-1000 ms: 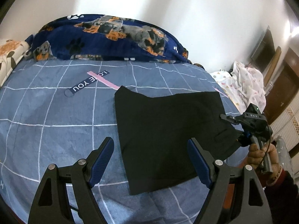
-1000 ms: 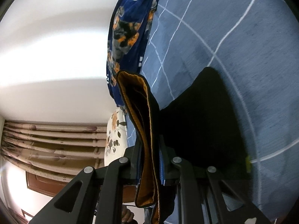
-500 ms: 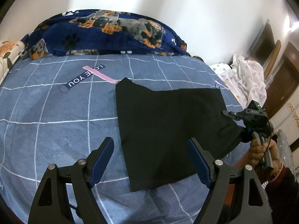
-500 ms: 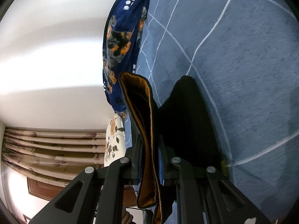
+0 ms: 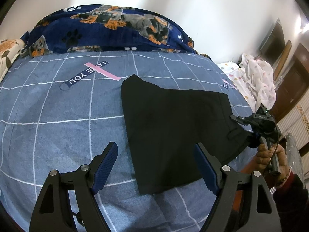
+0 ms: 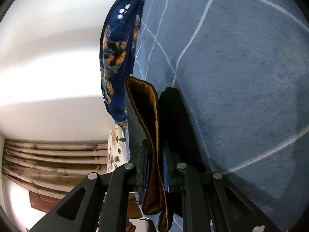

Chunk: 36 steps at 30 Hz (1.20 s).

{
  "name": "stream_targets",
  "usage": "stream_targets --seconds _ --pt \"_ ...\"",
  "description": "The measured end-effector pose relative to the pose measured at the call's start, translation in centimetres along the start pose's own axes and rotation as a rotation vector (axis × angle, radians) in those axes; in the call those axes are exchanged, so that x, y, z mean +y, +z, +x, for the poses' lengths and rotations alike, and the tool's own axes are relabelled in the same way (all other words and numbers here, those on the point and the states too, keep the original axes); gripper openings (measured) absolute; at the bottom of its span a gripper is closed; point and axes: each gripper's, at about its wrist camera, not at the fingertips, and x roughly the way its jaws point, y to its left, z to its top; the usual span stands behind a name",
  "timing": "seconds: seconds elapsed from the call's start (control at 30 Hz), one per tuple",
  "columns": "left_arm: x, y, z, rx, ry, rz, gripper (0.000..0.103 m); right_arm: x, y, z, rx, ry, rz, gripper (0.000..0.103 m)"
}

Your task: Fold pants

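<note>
Two claws are at work on the pants (image 5: 173, 127). The right claw (image 6: 156, 171) is closed tight on the waist edge of the pants, and an orange-lined band of cloth stands up between its jaws. The left claw (image 5: 156, 166) is wide open and holds nothing; it hangs over the near edge of the pants.

The pants lie flat and already folded on the blue checked bed cover (image 5: 58, 116), with the right edge raised off the cover by the right claw.

One risk, as I judge it: the right claw grips only a narrow strip, so a quick pull can let the cloth slip out, or it can drag the whole folded pants across the cover and open the fold. The open left claw does not press the pants down, so nothing stops this sliding.

Compared with one second ago, the left claw has moved slightly back and higher, so the pants look farther from it, and the right claw keeps the same grip.
</note>
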Motion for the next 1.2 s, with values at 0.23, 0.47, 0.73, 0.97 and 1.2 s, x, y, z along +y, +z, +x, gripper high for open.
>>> stream_targets --seconds 0.23,0.47,0.73,0.97,1.2 --pt "0.1 0.1 0.2 0.006 -0.009 -0.006 0.081 1.9 -1.3 -5.0 -0.113 0.022 -0.058 0.017" --pt "0.2 0.2 0.7 0.019 -0.036 -0.019 0.081 3.1 -6.4 -5.7 0.019 0.091 -0.041 0.025" --pt "0.6 -0.1 -0.1 0.007 -0.056 -0.034 0.081 0.2 -7.1 -3.5 0.021 -0.015 0.044 0.038" --pt "1.3 -0.4 0.6 0.035 -0.07 -0.072 0.081 0.3 -6.1 -2.5 -0.009 -0.039 0.047 0.042" --pt "1.8 -0.5 0.5 0.043 -0.067 -0.096 0.081 2.2 -5.7 -0.9 -0.04 -0.113 -0.054 0.013"
